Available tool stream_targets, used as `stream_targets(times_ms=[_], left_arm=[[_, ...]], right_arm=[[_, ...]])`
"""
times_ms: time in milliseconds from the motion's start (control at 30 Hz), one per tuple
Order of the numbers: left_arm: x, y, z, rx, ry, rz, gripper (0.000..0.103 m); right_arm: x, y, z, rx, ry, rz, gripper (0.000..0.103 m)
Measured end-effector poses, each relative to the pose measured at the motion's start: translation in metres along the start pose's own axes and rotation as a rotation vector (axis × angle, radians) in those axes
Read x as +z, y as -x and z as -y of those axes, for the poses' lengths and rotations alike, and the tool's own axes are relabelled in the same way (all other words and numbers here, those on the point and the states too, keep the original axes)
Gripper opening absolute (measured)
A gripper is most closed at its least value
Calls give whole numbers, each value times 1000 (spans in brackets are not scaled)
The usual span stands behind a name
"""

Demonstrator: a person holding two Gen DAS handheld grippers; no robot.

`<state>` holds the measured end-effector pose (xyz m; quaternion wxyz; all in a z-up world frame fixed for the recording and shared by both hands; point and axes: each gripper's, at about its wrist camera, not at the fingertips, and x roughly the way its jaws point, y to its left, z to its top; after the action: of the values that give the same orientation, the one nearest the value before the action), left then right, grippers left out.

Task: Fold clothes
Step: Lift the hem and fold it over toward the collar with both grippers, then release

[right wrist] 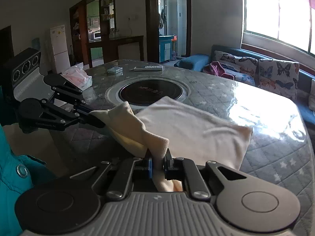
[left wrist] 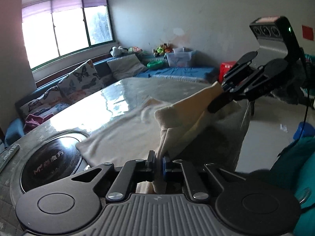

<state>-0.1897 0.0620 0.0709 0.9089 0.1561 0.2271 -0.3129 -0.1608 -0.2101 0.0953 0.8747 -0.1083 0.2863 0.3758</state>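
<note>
Cream garment (right wrist: 189,129) lies mostly flat on the table (right wrist: 275,157), near edge lifted. My left gripper (left wrist: 158,162) and right gripper (right wrist: 158,164) each pinch a near corner, clamped tight so the edge stays taut for folding over.

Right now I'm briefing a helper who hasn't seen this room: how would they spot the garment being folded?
Find the big table with the quilted grey star-print cover and a round black cooktop sunk into it. The cream garment lies just in front of the cooktop, its near edge lifted between the left gripper and right gripper. It is the only plain pale cloth there; the pink bag sits apart.
</note>
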Motion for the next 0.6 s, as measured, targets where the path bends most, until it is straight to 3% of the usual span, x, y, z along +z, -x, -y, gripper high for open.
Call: stream_targets(times_ms=[333,500,600], left_arm=[[42,-44,-50,81,33,46,7],[58,-98,-80,139,66,8,7],[58,-139,-94,180,124,-57,7]], right_arm=[[60,-36,53,-34,30,17,9],[89,-90,95,-71,20,-27,9],[94,-128,116,-92,-4,-67,10]])
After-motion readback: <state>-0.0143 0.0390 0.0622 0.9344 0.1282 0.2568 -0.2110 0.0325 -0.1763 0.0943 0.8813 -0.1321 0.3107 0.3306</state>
